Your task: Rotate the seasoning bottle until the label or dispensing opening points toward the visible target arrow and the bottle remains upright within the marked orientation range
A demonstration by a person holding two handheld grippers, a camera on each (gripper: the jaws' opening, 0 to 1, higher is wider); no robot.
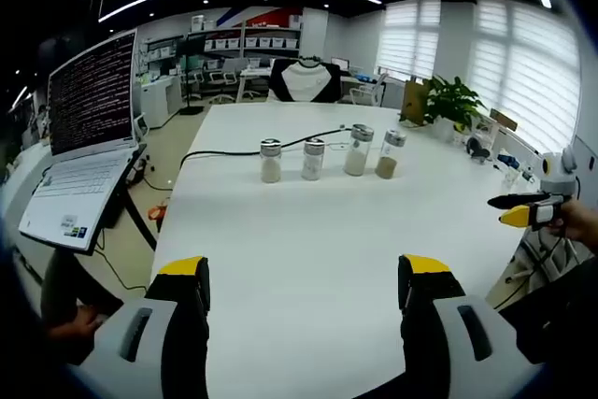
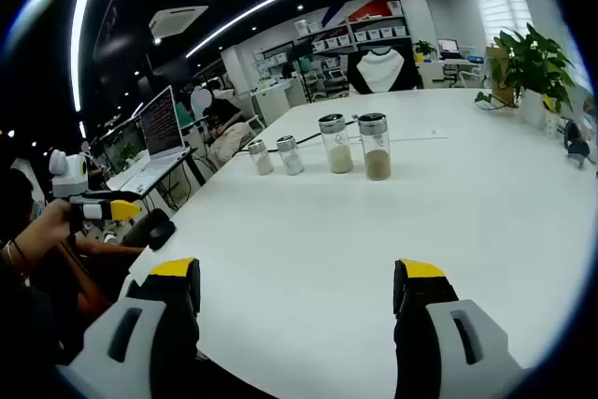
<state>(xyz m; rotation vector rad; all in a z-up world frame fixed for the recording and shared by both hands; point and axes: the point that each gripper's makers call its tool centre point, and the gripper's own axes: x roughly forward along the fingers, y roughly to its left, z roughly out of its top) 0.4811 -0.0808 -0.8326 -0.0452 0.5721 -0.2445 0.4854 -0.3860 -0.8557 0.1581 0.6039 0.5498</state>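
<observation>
Both jaws of the left gripper (image 1: 304,292) stand wide apart with nothing between them, low over the near edge of the white bench (image 1: 308,231). In the left gripper view, going left to right, an open laptop (image 1: 84,128) sits on a stand beside the bench, its screen full of small text. Past it, four seasoning bottles stand upright in a short row on the far half of the bench: the first bottle (image 1: 270,161), the second bottle (image 1: 313,159), the third bottle (image 1: 357,150) and the fourth bottle (image 1: 390,153). Each has a silver cap and pale powder in the bottom. A black cable (image 1: 243,150) runs along the bench behind them. A green plant (image 1: 453,100) stands near the windows. At the right edge the right gripper (image 1: 514,209) shows in a hand, and its yellow tips look close together, though it is too small to be sure.

In the right gripper view, the right gripper's (image 2: 299,292) own jaws are spread apart and hold nothing. The left gripper shows at the left, held by a hand (image 2: 47,226). All four bottles are well away from both grippers.
</observation>
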